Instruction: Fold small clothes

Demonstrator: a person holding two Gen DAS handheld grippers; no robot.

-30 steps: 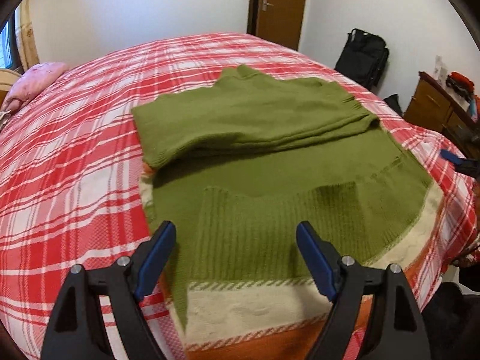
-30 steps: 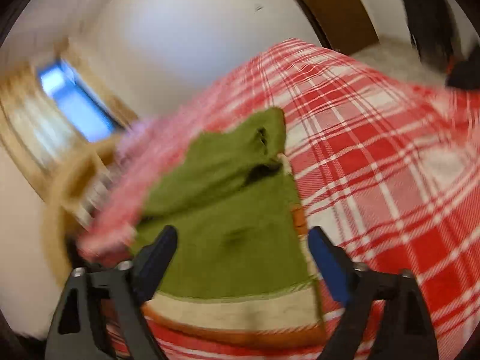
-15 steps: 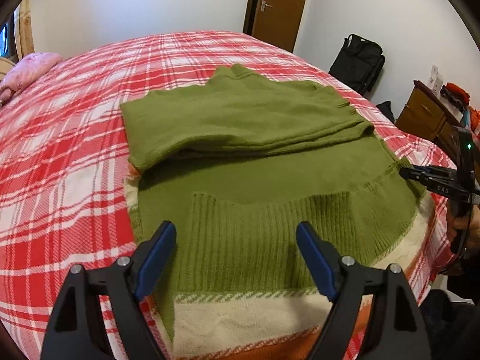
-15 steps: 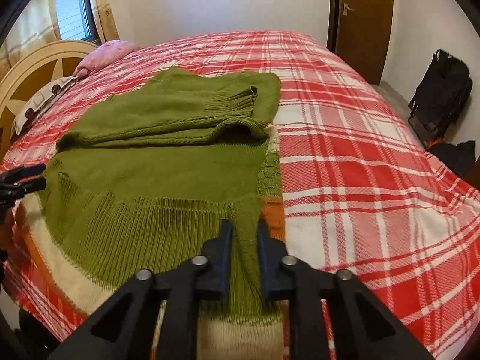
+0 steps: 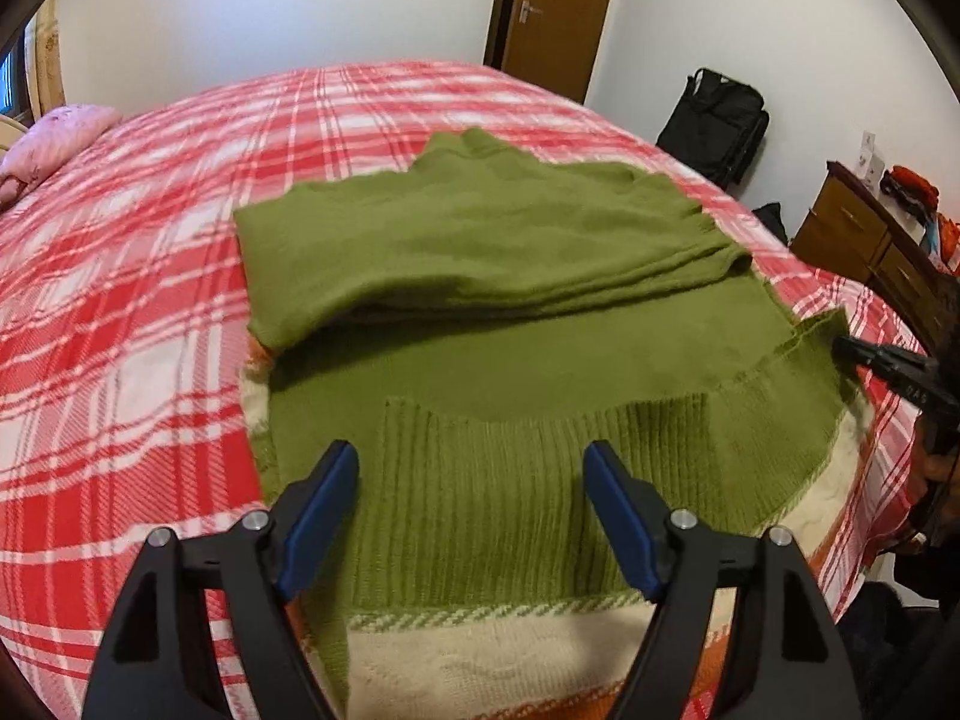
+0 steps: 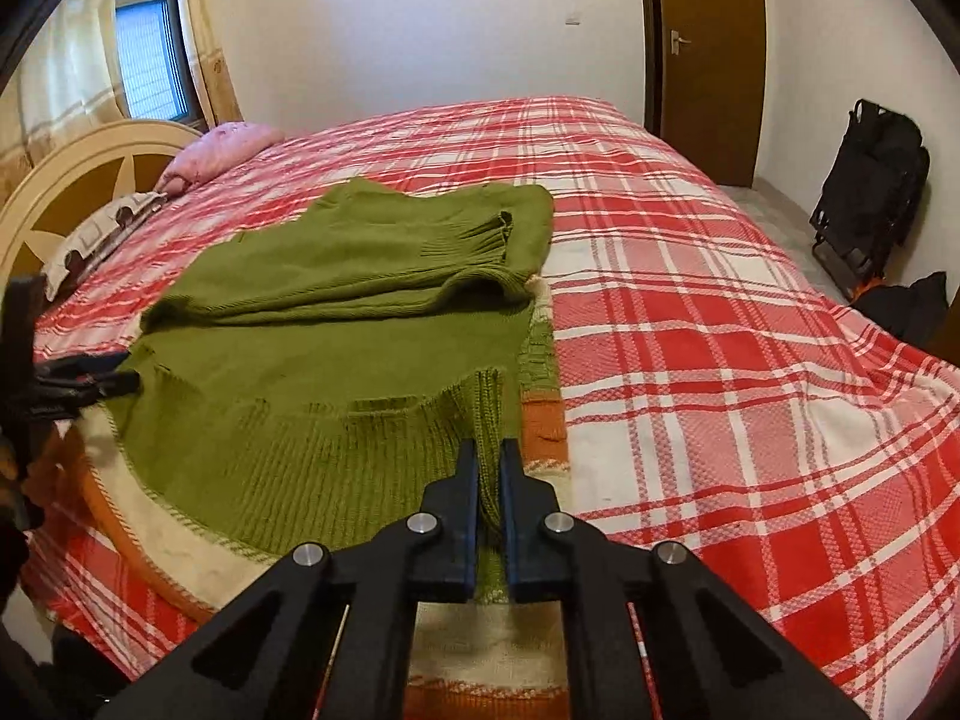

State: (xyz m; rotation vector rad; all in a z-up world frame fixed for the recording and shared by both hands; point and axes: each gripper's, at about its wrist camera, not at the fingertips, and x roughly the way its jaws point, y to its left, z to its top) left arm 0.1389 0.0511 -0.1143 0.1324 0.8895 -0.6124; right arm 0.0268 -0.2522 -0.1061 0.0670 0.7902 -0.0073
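Red plaid bedding [image 5: 150, 312] is carrying a green sweater [image 5: 480, 252], lying partly folded on the bed. Right tool [image 6: 489, 462] is pinching the sweater's ribbed hem; left tool [image 5: 471, 474] has just been narrowing, hovering spread over that hem.

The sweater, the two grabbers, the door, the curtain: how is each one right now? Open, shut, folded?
Sweater: partly folded, top half doubled over, lying on the bed.
Right gripper: shut on the sweater's ribbed hem, which is pinched up between its pads.
Left gripper: open above the hem, gripping nothing; its jaws have just been closing a little.
Door: closed.
Curtain: drawn aside, window uncovered.
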